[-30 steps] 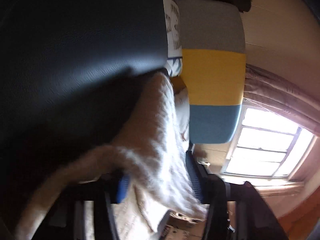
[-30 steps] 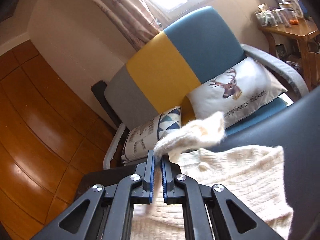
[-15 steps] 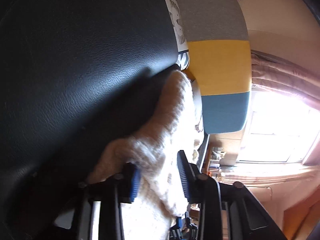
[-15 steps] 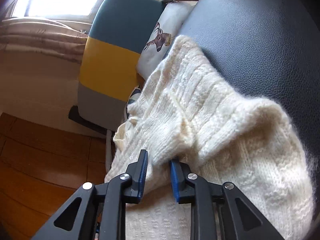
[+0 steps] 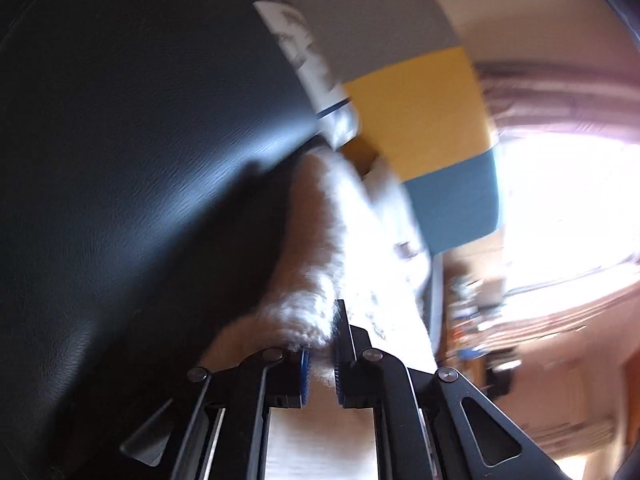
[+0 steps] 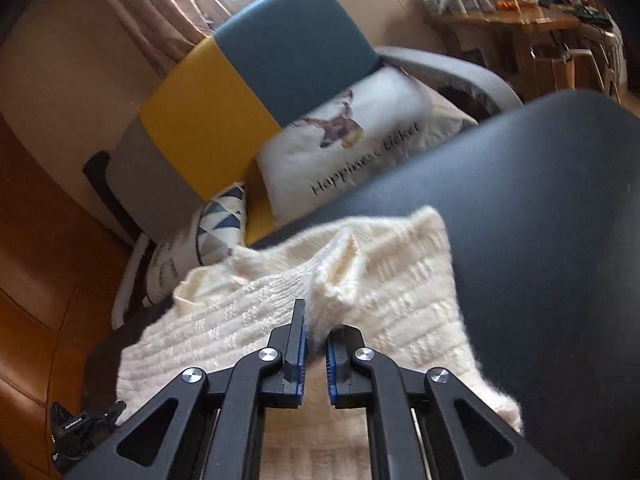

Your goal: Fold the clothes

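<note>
On the dark padded top (image 6: 540,208), near the striped sofa (image 6: 248,80), lies the cream sweater (image 6: 248,320). The right gripper (image 6: 316,354) is clamped on a raised pinch of knit, and the left gripper (image 5: 320,356) on a fluffy edge, likely so both can lift a fold over together.

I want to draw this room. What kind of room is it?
Probably a living room at home. There is a sofa with grey, yellow and blue patches, a deer pillow resting on it, a curtained window, and a wooden side table crowded with small things.
</note>
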The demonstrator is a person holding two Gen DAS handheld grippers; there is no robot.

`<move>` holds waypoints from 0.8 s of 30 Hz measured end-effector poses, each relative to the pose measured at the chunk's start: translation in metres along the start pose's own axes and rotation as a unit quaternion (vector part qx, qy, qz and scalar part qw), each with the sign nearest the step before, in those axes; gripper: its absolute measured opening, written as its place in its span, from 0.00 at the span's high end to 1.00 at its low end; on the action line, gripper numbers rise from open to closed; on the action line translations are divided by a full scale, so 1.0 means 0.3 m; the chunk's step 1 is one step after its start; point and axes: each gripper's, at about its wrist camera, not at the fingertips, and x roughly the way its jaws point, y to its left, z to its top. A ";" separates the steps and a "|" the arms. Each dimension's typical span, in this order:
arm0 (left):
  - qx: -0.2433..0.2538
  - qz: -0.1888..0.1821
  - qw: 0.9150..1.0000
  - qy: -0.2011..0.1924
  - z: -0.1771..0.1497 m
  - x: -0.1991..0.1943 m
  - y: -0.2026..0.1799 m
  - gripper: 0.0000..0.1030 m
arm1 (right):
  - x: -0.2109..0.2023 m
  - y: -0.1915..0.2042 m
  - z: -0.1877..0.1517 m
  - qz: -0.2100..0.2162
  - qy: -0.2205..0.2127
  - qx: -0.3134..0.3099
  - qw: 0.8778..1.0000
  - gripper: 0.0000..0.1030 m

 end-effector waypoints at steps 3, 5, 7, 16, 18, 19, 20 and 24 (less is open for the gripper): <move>0.012 0.017 1.000 0.003 -0.010 -0.002 0.019 0.91 | 0.023 -0.078 -0.062 0.011 0.013 0.037 0.999 0.94; 0.019 0.027 0.999 0.004 -0.011 -0.017 0.020 0.91 | 0.014 -0.078 -0.070 0.011 0.014 0.038 0.999 0.94; 0.018 0.027 0.999 0.009 -0.019 -0.027 0.030 0.91 | 0.007 -0.066 -0.063 0.013 0.013 0.031 0.999 0.92; 0.026 -0.001 0.999 0.031 0.003 -0.183 0.083 0.85 | -0.164 -0.073 -0.042 -0.029 -0.025 -0.009 0.999 0.78; 0.053 0.012 0.998 0.019 0.029 -0.212 0.062 0.84 | -0.184 -0.004 -0.031 -0.024 -0.027 -0.056 0.998 0.78; 0.070 0.022 0.997 0.011 0.046 -0.218 0.043 0.81 | -0.183 0.039 -0.024 -0.020 -0.023 -0.081 0.996 0.78; 0.085 0.029 0.996 0.006 0.065 -0.219 0.025 0.77 | -0.169 0.088 -0.023 -0.018 -0.017 -0.110 0.994 0.78; 0.091 0.023 0.995 0.027 0.174 -0.136 -0.008 0.55 | -0.069 0.252 -0.022 -0.021 0.014 -0.196 0.980 0.78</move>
